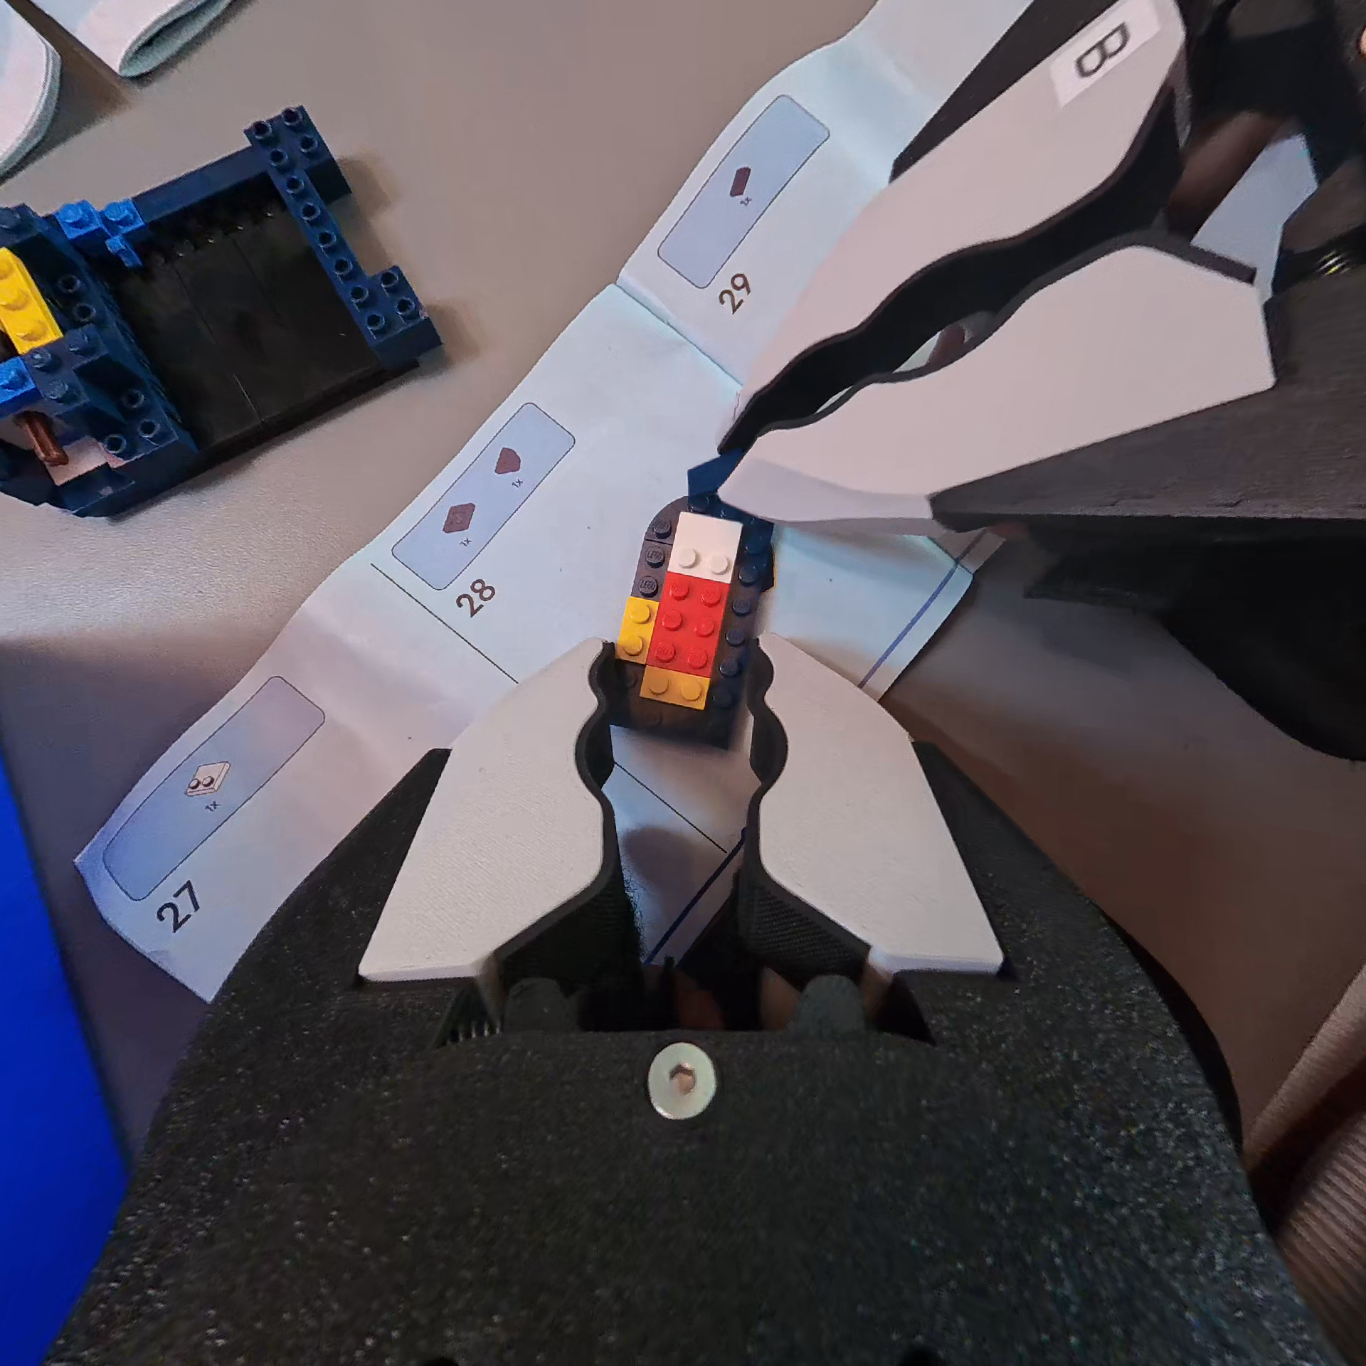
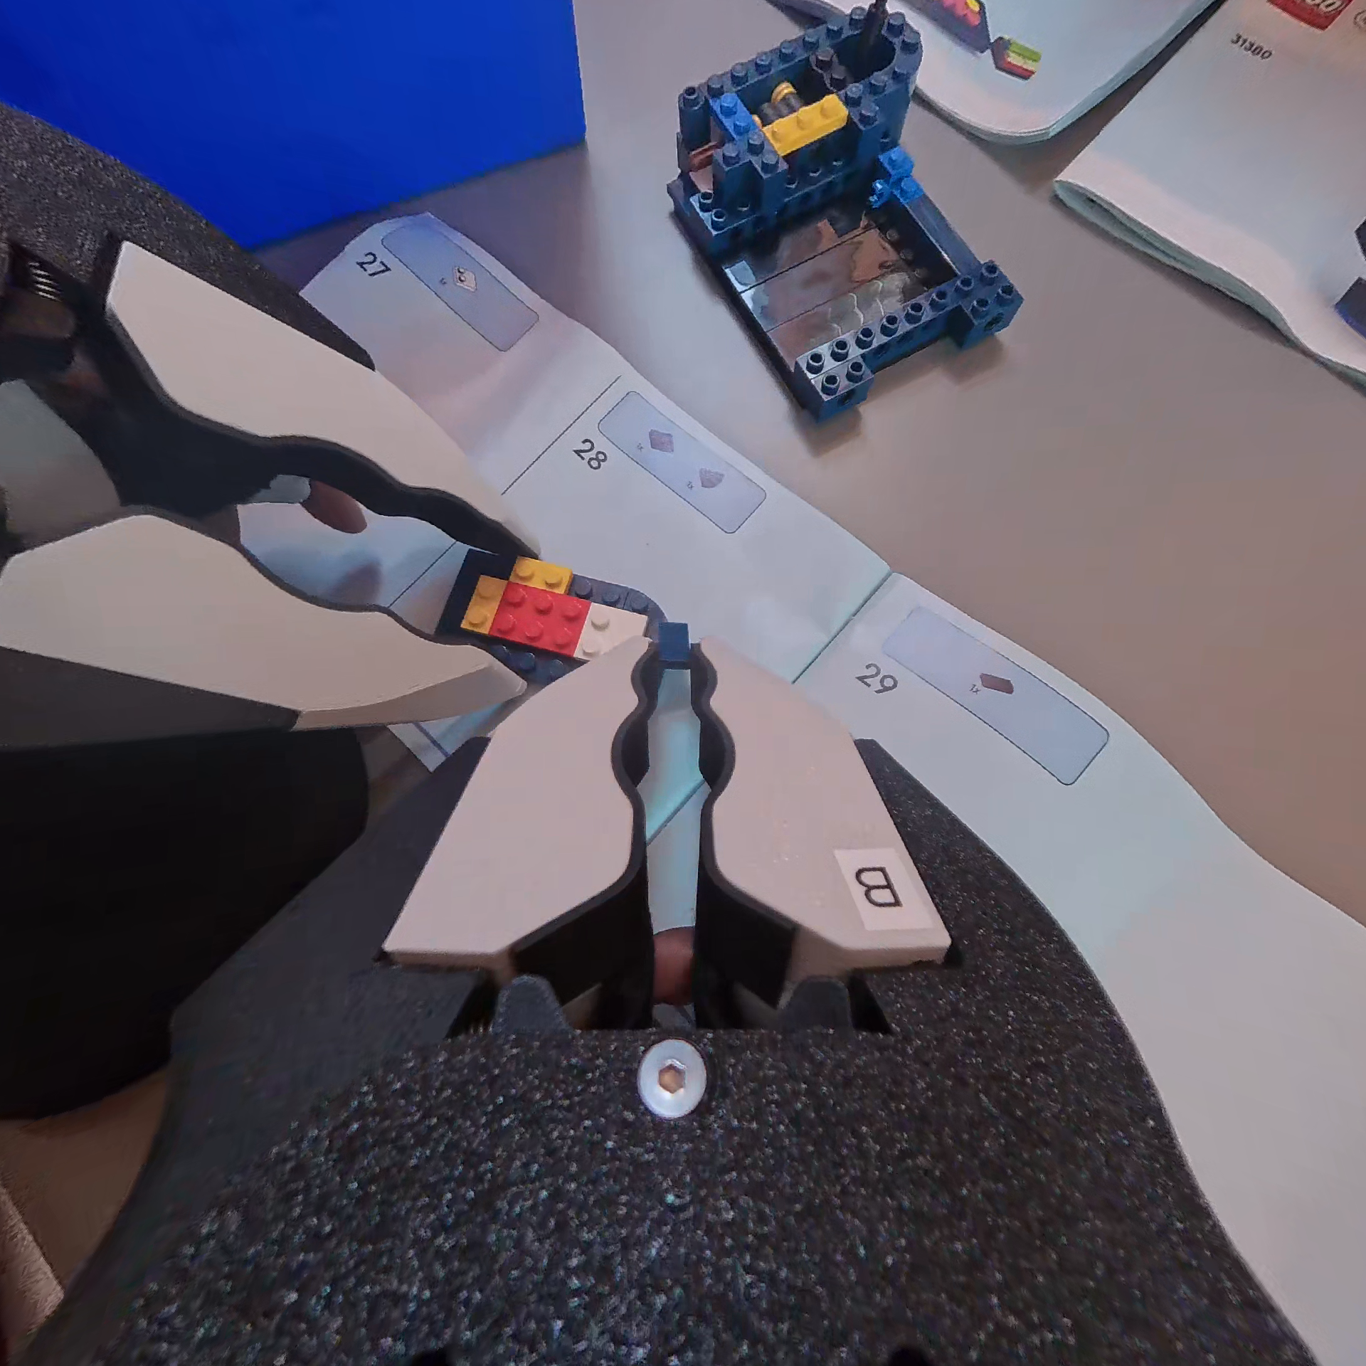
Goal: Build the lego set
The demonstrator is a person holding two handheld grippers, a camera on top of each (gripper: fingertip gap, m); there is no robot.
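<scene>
Where booklet [image 2: 739, 562] lies, hull model [image 2: 835, 207] beyond

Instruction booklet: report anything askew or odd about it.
The instruction booklet lies open and flat on the table, with no visible tears. Its bent outline looks like wide-angle lens distortion. Nothing stands out.
</scene>
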